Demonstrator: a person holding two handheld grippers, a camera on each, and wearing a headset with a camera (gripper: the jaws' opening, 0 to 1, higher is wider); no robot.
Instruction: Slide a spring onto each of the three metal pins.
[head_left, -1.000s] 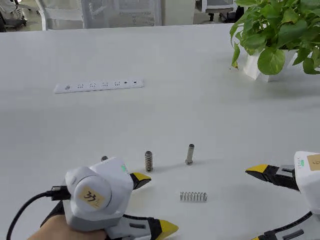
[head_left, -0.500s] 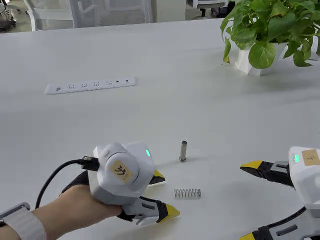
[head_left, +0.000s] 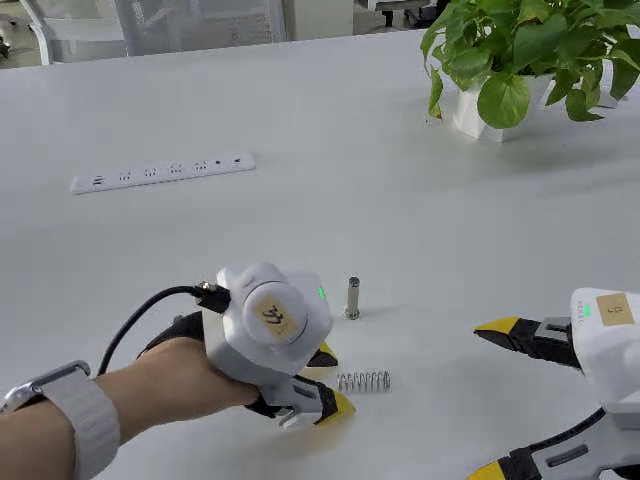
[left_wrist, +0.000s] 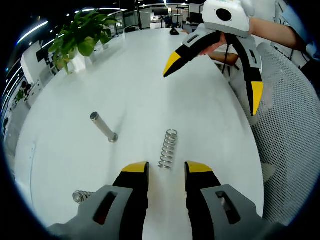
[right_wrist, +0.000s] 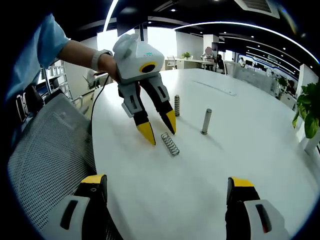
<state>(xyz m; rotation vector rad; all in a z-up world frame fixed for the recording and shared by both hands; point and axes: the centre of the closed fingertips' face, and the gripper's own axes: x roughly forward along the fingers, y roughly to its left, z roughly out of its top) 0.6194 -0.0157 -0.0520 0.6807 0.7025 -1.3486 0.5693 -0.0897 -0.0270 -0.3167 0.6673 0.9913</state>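
**Loose spring in reach, one pin bare**

On the white table (head_left: 400, 180), with a potted plant (head_left: 500, 60) at 1 o'clock and a power strip (head_left: 163, 172) at 10 o'clock in the head view, the left gripper (head_left: 335, 382) hangs low. Its jaws are parted a little with nothing between them. Its yellow tips point toward 3 o'clock at a loose spring (head_left: 363, 380) lying flat just beyond them. The right gripper (head_left: 490, 398) waits at 4 o'clock of that spring, well apart, jaws spread wide and empty. A bare pin (head_left: 352, 297) stands upright near the spring, at its 12 o'clock.

The likeliest upset is the spring itself. Light and round, it would probably roll or skid off if one tip meets it before the other. A hard squeeze could crush the coils or flick it away. A grip across the middle, not near one end, would leave little free length to lead over the pin. The pin seems to stand loose on a small foot, so a spring brought down off-axis could topple it.

The head view gives the lay of the table. The right gripper view brings out a second pin (right_wrist: 176, 105) already wearing a spring, just past the left gripper's tips at 1 o'clock. The left gripper view puts that pin at 8 o'clock beside its own jaw. It also shows the loose spring's near end lined up with the gap between the tips.
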